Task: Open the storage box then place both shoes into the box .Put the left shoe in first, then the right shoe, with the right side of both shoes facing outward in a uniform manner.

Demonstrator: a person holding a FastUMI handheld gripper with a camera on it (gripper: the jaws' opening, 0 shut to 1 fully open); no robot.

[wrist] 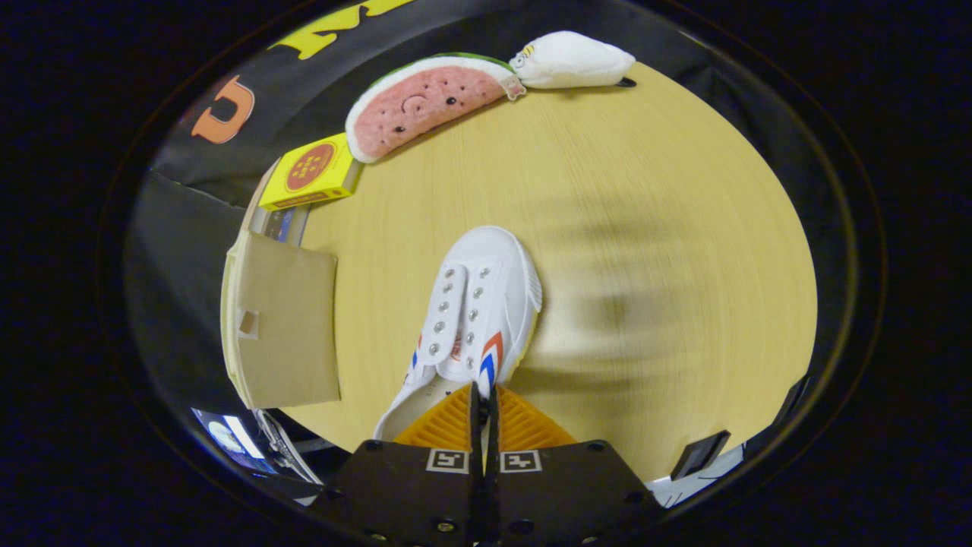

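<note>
While the gripper (484, 395) has its two orange fingers (444, 425) pressed almost together, w/ just a thin gap, they pinch the edge of the white shoe (474, 311) at its opening. So the fingers are narrow & holding the shoe. The shoe sits right in front of the fingers, w/ its toe pointing far away across the table (645, 228). It has two rows of silver lace holes, no laces that I can see, & red and blue stripes on both sides near the heel end. Can't tell if it is lifted or resting on the table, but a soft blurry shadow lies on the wood just right of it.

Left of the shoe, well apart from it, is a flat tan cardboard flap (285, 323) w/ a small square notch. It looks like part of the storage box, at the left edge of the table. Can't tell if the box is open.

Farther away on the left is a yellow box (307, 173) w/ a red circle on top, near the flap. Just past it is a watermelon plush (425, 102), pink w/ a little face. Touching its right end is a white plush (569, 61) at the far edge of the table.
</note>
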